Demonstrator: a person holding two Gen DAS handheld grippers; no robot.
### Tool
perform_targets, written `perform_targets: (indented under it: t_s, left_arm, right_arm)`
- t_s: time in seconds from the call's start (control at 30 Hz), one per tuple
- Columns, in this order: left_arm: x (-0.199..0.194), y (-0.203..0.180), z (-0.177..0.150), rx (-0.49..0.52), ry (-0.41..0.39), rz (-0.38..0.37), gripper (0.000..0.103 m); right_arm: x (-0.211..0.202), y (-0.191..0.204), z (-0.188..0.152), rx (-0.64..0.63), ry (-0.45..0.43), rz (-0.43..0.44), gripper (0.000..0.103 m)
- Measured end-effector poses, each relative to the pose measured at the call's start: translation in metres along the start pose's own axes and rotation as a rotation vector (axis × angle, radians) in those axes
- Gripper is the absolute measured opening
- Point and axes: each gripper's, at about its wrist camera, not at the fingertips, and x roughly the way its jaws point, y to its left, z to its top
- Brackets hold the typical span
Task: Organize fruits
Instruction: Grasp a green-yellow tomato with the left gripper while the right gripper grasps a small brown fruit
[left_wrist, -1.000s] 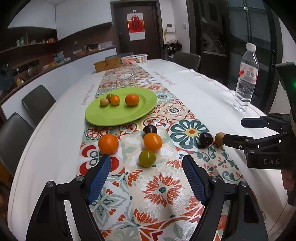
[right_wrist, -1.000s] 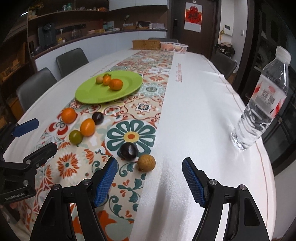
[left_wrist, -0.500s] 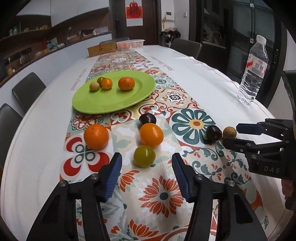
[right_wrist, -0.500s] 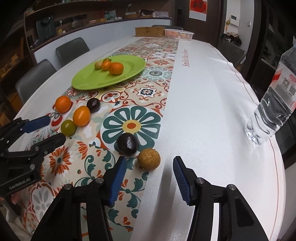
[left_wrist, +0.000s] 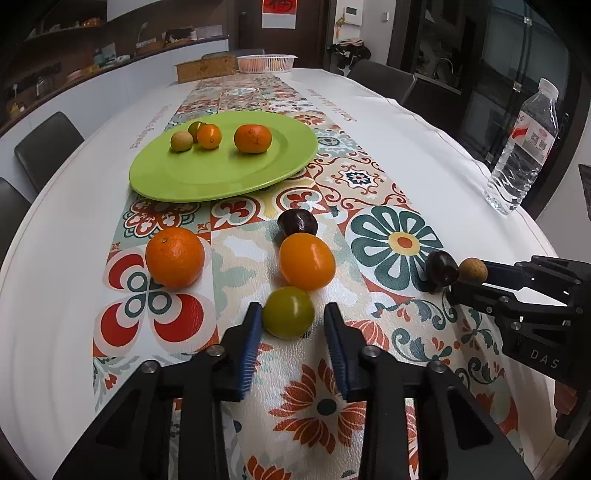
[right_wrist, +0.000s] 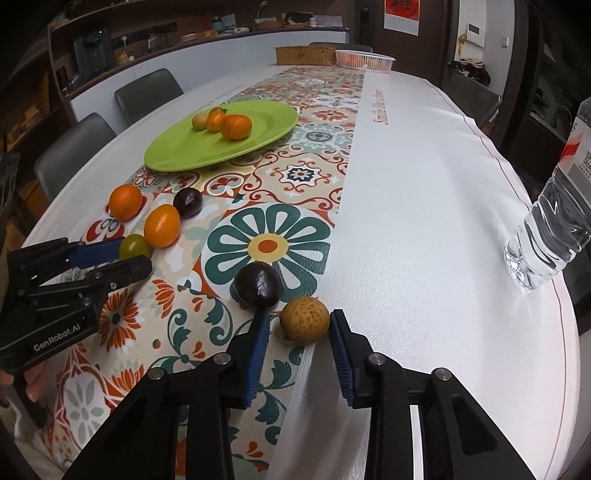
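Observation:
A green plate (left_wrist: 221, 177) holds several small fruits on the patterned runner. In front of it lie an orange (left_wrist: 174, 256), a dark plum (left_wrist: 297, 221), an orange-yellow fruit (left_wrist: 306, 261) and a green fruit (left_wrist: 288, 312). My left gripper (left_wrist: 293, 321) is open with its fingers on either side of the green fruit. A second dark plum (right_wrist: 258, 285) and a brown speckled fruit (right_wrist: 304, 320) lie at the runner's right edge. My right gripper (right_wrist: 299, 328) is open around the brown fruit.
A water bottle (left_wrist: 521, 151) stands at the table's right edge, also in the right wrist view (right_wrist: 554, 221). A white basket (left_wrist: 266, 62) and a wicker box (left_wrist: 207, 70) sit at the far end. Chairs surround the table.
Both grippers moved forward and down and narrowed. The left now straddles the green fruit, the right straddles the brown fruit.

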Motion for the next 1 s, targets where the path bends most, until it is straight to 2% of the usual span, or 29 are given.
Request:
perform_targets:
  t_s: [0.07,0.43,1.0]
  left_arm:
    - [0.0,0.0,0.0,0.0,0.001,-0.002,0.029]
    - [-0.015,-0.005,-0.002,0.012,-0.028,0.009,0.028]
    - [-0.077,-0.008,0.0,0.011,-0.171,0.026,0.028]
  right_arm:
    - [0.0,0.0,0.0,0.001,0.0,0.0,0.028]
    - [-0.008,0.001,-0.001,-0.003,-0.024,0.01,0.028]
    - [-0.058,0.018,0.01,-0.041,-0.16,0.052,0.028]
